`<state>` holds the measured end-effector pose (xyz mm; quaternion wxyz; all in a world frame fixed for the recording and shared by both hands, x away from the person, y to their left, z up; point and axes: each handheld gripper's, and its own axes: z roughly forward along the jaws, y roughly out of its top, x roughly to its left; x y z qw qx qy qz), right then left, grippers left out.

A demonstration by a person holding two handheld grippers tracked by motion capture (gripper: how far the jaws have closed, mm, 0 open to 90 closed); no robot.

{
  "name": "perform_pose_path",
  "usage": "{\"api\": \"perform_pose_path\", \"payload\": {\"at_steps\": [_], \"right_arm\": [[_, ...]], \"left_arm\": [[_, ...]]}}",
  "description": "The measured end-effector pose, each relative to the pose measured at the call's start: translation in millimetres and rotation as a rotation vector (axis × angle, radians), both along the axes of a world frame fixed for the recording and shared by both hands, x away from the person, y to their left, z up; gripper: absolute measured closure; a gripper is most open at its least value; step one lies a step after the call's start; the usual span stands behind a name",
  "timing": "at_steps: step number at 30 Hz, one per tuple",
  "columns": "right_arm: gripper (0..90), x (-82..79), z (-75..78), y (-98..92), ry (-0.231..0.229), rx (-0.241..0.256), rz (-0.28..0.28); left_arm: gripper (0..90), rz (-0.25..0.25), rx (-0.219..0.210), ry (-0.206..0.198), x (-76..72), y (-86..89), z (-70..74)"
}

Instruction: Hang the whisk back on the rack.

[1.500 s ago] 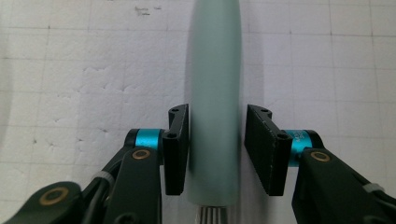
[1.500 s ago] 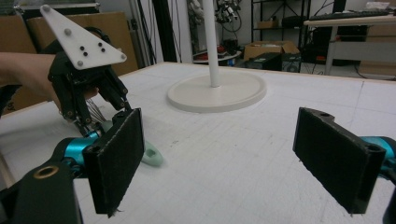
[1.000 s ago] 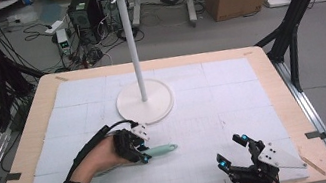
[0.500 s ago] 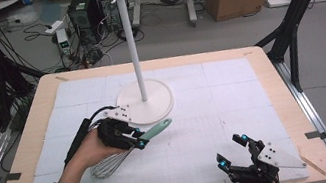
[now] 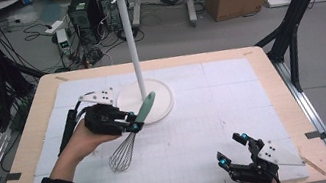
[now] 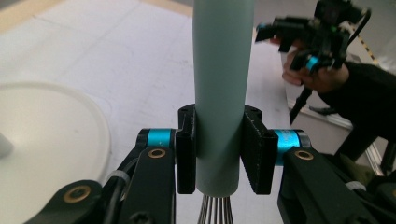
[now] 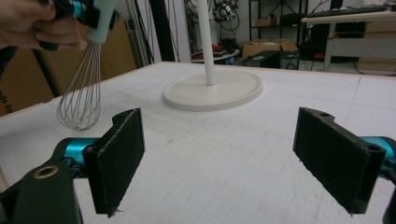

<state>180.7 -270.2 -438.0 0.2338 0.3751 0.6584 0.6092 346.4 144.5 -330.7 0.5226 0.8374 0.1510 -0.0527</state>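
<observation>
Whisk [image 5: 128, 138] now lifted, left gripper [image 5: 132, 124] tilted.

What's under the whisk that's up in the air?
Under the whisk lies bare white table mat; nothing else sits there. Its wire loops hang above the mat. The left hand-held gripper clamps the green handle, so that part of the handle is covered.

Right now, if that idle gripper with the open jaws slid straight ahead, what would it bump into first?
Probably the stand's round white base: the right gripper points across bare mat toward it. The whisk hangs off to one side.
</observation>
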Motion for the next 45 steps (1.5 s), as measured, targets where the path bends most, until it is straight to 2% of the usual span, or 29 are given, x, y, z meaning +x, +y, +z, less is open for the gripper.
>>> {"api": "perform_pose_path", "payload": {"at_steps": [5, 7, 13, 19, 28, 34, 41, 45], "right_arm": [[15.6, 1.8, -1.0, -1.3, 0.009, 0.014, -0.003], [15.6, 1.6, -0.9, -2.0, 0.01, 0.014, -0.005], [15.6, 2.9, -1.7, -3.8, 0.013, 0.029, -0.01], [14.9, 3.3, -1.3, -5.7, 0.014, 0.038, -0.019], [14.9, 2.8, -0.6, -8.7, 0.015, 0.067, -0.027], [14.9, 2.9, -0.6, -9.5, 0.019, 0.079, -0.022], [14.9, 3.7, -1.0, -11.7, 0.022, 0.091, -0.028], [14.9, 4.7, -1.8, -13.1, 0.027, 0.093, -0.029]], "left_arm": [[69.4, 0.041, -0.052, -0.033, 8.0, 10.3, 17.1], [69.4, 0.051, -0.085, -0.031, 11.7, 14.2, 22.0], [69.3, 0.074, -0.092, -0.063, 16.5, 17.2, 38.0], [69.4, 0.105, -0.128, -0.095, 23.6, 24.6, 62.7], [69.4, 0.161, -0.149, -0.117, 44.6, 43.1, 92.9], [69.4, 0.189, -0.135, -0.129, 57.9, 51.1, 109.0], [69.4, 0.215, -0.155, -0.141, 70.0, 62.9, 123.8], [69.3, 0.225, -0.144, -0.144, 78.6, 66.7, 128.9]]}}
